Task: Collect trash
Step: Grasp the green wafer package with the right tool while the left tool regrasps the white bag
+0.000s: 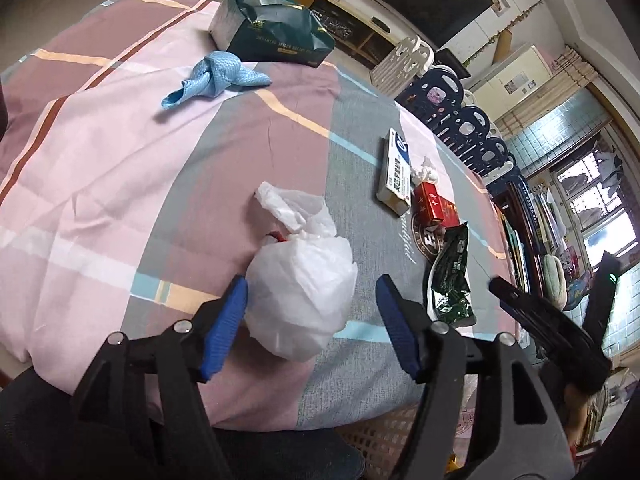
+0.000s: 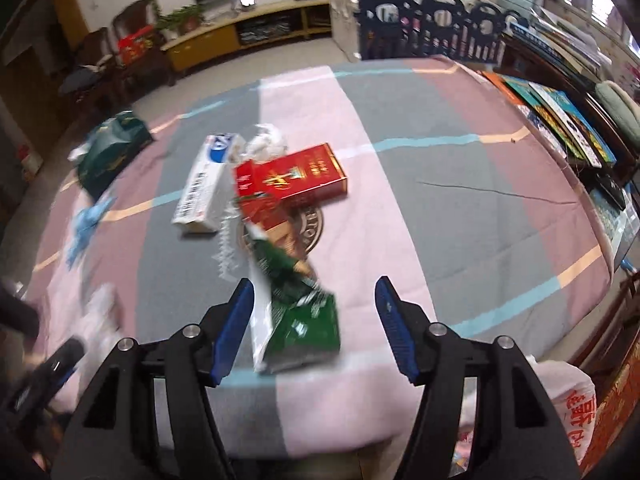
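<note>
A knotted white plastic bag (image 1: 300, 296) lies on the striped tablecloth (image 1: 120, 168). My left gripper (image 1: 314, 312) is open, its blue fingers on either side of the bag. A green snack wrapper (image 2: 296, 304) lies between the open fingers of my right gripper (image 2: 316, 316); it also shows in the left wrist view (image 1: 452, 276). Behind it lie a red carton (image 2: 296, 178), a white and blue box (image 2: 208, 178) and a crumpled tissue (image 2: 266, 142). The right gripper's black body shows at the right in the left wrist view (image 1: 560, 320).
A blue cloth (image 1: 216, 78) and a dark green tissue pack (image 1: 272, 32) lie at the table's far side. A navy playpen fence (image 2: 432, 24) and books (image 2: 560, 120) stand beyond the table. A white bag with red print (image 2: 568, 404) hangs below the near edge.
</note>
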Demonstrator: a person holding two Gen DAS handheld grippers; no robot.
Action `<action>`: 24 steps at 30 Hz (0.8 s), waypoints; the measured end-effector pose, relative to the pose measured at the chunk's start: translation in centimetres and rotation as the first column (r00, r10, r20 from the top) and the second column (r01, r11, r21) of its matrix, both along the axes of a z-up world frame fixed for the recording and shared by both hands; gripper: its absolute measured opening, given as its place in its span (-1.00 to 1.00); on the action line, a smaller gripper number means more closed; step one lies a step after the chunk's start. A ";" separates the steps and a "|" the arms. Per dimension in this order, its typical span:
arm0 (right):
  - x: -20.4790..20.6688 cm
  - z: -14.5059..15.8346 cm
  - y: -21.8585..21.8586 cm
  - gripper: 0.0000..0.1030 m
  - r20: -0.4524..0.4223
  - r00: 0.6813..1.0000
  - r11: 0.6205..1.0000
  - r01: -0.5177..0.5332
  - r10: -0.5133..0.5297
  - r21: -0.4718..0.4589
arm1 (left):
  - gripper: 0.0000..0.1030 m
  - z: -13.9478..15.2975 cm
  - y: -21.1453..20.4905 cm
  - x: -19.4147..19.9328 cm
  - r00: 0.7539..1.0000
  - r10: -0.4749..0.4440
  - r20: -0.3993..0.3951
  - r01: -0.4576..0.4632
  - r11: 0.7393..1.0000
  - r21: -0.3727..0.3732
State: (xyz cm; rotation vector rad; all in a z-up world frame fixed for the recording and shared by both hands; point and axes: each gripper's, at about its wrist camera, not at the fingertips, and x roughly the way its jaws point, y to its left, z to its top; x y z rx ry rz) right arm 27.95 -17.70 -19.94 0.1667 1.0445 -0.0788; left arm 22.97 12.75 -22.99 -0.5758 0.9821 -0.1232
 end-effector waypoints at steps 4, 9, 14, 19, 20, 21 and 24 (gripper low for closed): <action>2.2 -3.3 0.9 0.20 -0.079 0.997 0.999 0.018 -0.021 -0.040 | 0.30 0.0 0.0 -0.1 1.000 0.007 -0.003 -0.007 1.000 0.015; 1.7 -4.7 5.0 -0.12 -0.095 0.992 0.989 -0.088 0.077 -0.119 | 0.30 0.3 -1.0 0.1 1.000 -0.026 -0.008 0.026 0.998 0.063; 0.4 -4.2 8.2 -0.36 -0.068 0.983 0.976 -0.180 0.173 -0.126 | 0.30 0.2 -1.0 0.2 1.000 -0.026 -0.015 0.027 0.997 0.066; -2.0 -2.5 9.8 -0.36 -0.030 0.976 0.970 -0.218 0.216 -0.107 | 0.30 0.0 -0.6 0.2 1.000 -0.004 -0.026 0.005 0.999 0.051; -2.4 -2.3 9.6 -0.36 -0.027 0.977 0.971 -0.215 0.213 -0.101 | 0.30 0.0 -0.6 0.2 1.000 -0.001 -0.029 0.003 0.998 0.057; -2.7 -2.1 9.4 -0.36 -0.027 0.977 0.973 -0.212 0.210 -0.095 | 0.30 0.0 -0.7 0.2 1.000 0.000 -0.031 0.002 0.998 0.065; -3.6 -1.9 8.7 -0.36 -0.035 0.980 0.976 -0.200 0.197 -0.089 | 0.31 0.0 -0.9 0.2 0.999 -0.001 -0.036 0.004 0.996 0.091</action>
